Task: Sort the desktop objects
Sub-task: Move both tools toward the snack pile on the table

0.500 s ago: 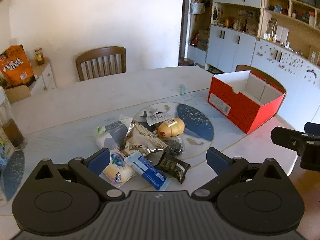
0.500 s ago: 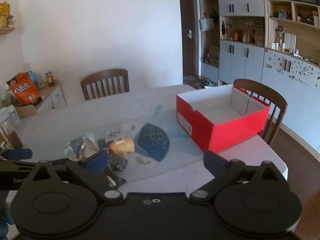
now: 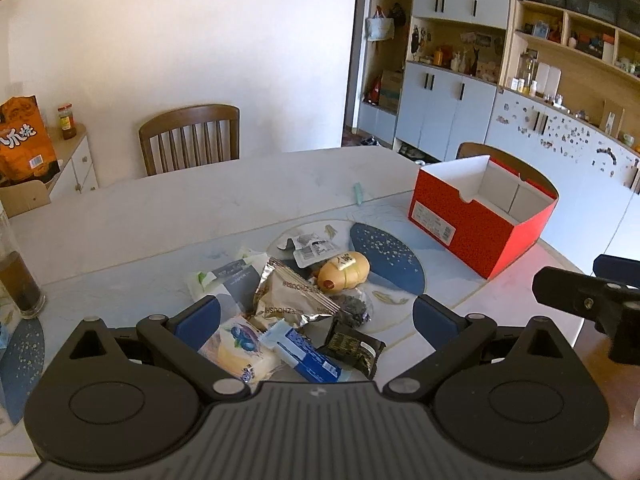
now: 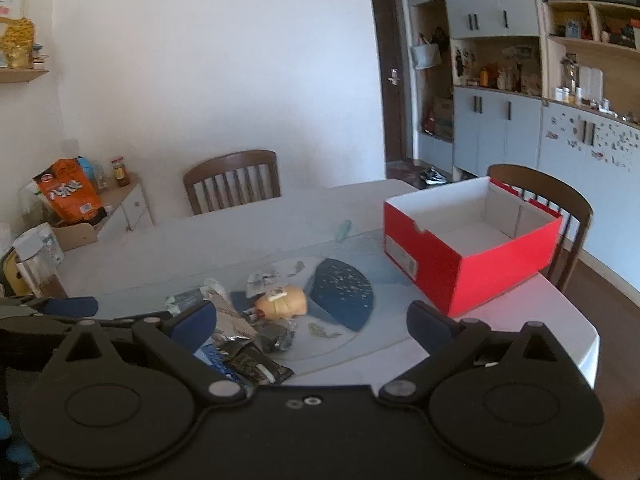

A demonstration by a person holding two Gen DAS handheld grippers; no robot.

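**Two open grippers poised over a heap of snack packets on a dining table**

A pale dining table [image 3: 168, 216] holds a loose pile of wrapped snacks near its front edge, lying on and beside a round blue-and-white placemat [image 3: 384, 252]. The left gripper [image 3: 316, 316] hangs just above the near side of the pile, angled downward, its blue-padded fingers [image 3: 198, 320] spread wide and released, gripping nothing. Between them lie a blue biscuit packet [image 3: 308, 356], a yellow-and-blue pastry wrapper [image 3: 238, 350] to its left, and a small black sachet [image 3: 354, 346] to its right. Just beyond sit a crumpled silver foil bag [image 3: 288, 292], a grey-and-white pouch [image 3: 228, 276] to the left, and a yellow sausage-shaped packet [image 3: 344, 272] farther back, with a small clear packet [image 3: 312, 250] touching its far side.

The right gripper [image 4: 312, 322] hovers to the right of the pile, its fingers also fully parted and empty.

Well to the right, near the table's far right corner, stands an open red cardboard box [image 3: 480, 236] with a white interior, nothing visible inside. A small pale green object [image 3: 357, 194] lies alone on the table beyond the mat. Two wooden chairs [image 3: 192, 140] stand at the far side.
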